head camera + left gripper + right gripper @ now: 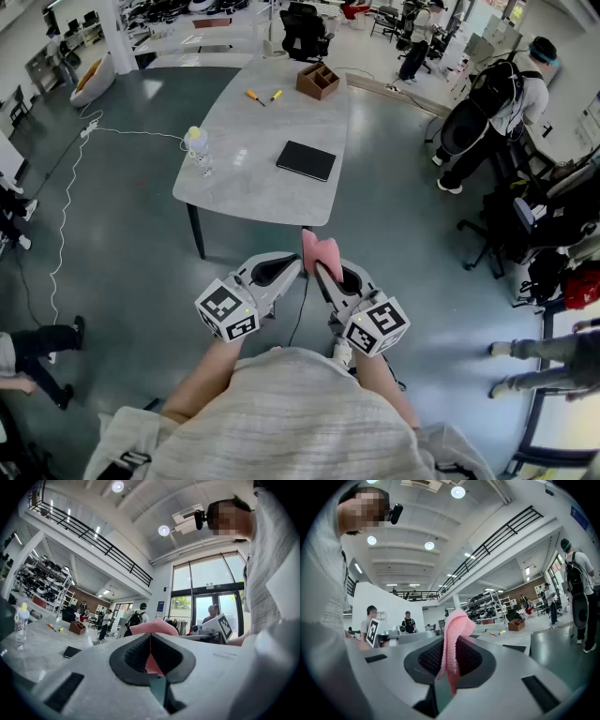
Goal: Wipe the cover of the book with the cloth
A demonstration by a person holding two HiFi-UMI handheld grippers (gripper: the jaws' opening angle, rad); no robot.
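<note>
The grey table (246,178) bears one book (306,160); left claw (296,265) and right claw (319,270) both pinch one cloth (322,249).

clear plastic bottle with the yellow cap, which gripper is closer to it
Left, narrowly. The left gripper hangs short of the grey table, on the side of the clear plastic bottle; the right gripper is beside it, further right. Both pinch the pink cloth.

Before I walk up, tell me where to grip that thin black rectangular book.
Take the thin black rectangular book by its near long edge, coming low from the grey table's near end. It lies flat, so probably only that thin edge, nearest you, gives the jaws anything to pinch.
</note>
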